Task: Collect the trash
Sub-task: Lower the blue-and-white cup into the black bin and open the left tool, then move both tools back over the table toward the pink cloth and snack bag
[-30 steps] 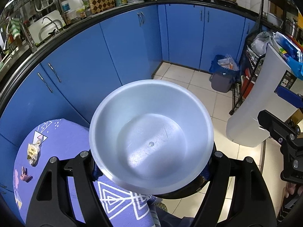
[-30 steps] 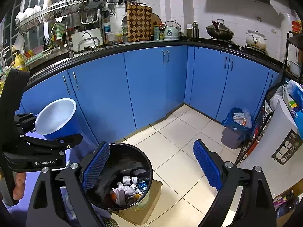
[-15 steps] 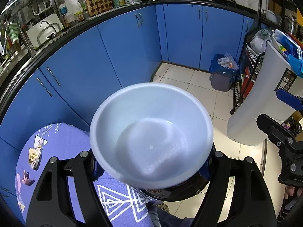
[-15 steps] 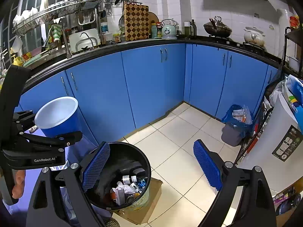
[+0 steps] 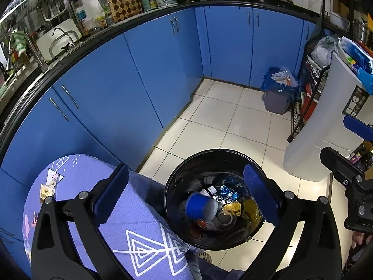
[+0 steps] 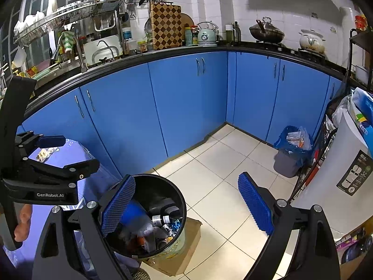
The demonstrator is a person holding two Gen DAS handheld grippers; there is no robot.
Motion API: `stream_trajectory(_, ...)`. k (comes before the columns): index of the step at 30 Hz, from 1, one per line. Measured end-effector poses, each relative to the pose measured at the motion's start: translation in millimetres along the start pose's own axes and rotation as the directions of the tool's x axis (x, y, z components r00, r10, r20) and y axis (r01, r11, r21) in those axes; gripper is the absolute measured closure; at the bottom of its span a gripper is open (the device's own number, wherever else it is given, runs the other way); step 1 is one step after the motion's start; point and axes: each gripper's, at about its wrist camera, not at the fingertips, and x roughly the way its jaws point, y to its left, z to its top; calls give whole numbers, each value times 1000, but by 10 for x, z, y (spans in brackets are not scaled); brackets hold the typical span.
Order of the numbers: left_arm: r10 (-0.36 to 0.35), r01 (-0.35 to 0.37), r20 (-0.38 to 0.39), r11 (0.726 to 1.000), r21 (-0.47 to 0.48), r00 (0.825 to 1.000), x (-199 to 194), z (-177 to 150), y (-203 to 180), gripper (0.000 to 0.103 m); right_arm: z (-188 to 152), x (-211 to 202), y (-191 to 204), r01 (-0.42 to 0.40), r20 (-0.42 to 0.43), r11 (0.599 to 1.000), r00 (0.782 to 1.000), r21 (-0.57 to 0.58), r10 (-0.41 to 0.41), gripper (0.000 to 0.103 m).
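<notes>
Now the blue paper cup [image 5: 200, 206] lies on its side inside the black trash bin [image 5: 177, 179], low and right of centre in the left wrist view, among a small bottle [image 5: 209, 190], crumpled foil wrappers [image 5: 227, 192] and a yellow packet [image 5: 233, 207]. The left gripper [image 5: 185, 197] hangs above the bin with its jaws spread wide and nothing between them, its right pad over the bin's mouth and its left pad over the purple patterned tablecloth [image 5: 130, 212]. What the coming move turns on, as I judge it, is the remaining trash: a pale snack wrapper [image 5: 46, 190] and a small pink scrap [image 5: 35, 220] lie on the table at the lower left of the left wrist frame, well apart from the bin and off to the left of the left gripper. The wrapper's long axis runs roughly up and down the frame. In the right wrist view that wrapper [image 6: 44, 155] shows at mid left, beyond the left gripper's body. The right gripper [image 6: 186, 207] is also wide open and empty, its left pad over the bin [image 6: 179, 200] and its right pad over the tiled floor [image 6: 221, 163]. The left gripper looks nearer to the wrapper, so the reach would likely go leftward, away from the bin, with that hand.
</notes>
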Motion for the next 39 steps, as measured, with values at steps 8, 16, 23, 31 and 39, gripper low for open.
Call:
stream_trajectory(8, 0, 0, 3, 1000, -5, 1000, -50, -37, 48, 5, 7, -34, 75, -4, 3, 1000, 1000, -14, 4, 15)
stream_trajectory(16, 15, -14, 12, 1000, -22, 1000, -163, -110, 150, 5, 17, -115, 239, -16, 7, 999, 1000, -42, 17, 15)
stream_trajectory(23, 39, -37, 28, 997, -67, 999, -330, -246, 436, 5, 49, -201, 539, -35, 25, 995, 999, -92, 37, 15)
stream_trajectory(31, 70, -64, 43, 990, -128, 997, -562, -468, 845, 5, 112, -286, 982, -69, 23, 985, 997, -158, 74, 15)
stream_trajectory(39, 99, -88, 37, 969, -229, 994, -756, -801, 1398, 5, 84, -400, 1606, -77, 66, 950, 993, -304, 102, 15)
